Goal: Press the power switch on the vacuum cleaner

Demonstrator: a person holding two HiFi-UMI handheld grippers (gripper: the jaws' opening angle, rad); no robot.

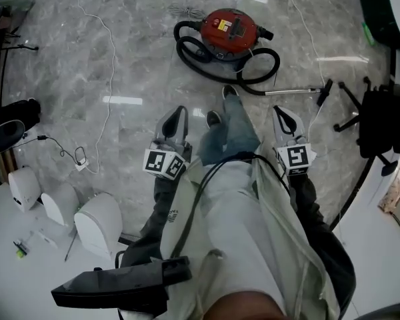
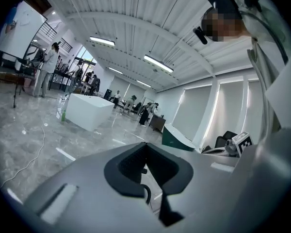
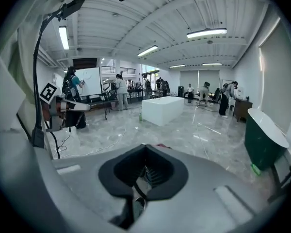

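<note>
The red vacuum cleaner stands on the marble floor at the top centre of the head view, with its black hose coiled round it and a metal wand lying to its right. My left gripper and right gripper are held low on either side of the person's legs, well short of the vacuum. Both are shut with nothing in them. The left gripper looks out across the room and shows no vacuum. Just beyond the right gripper a sliver of red shows.
White domed units stand at the lower left beside a floor plug with a thin cable. A black office chair and a white curved counter stand at the right. People and a white block are far off.
</note>
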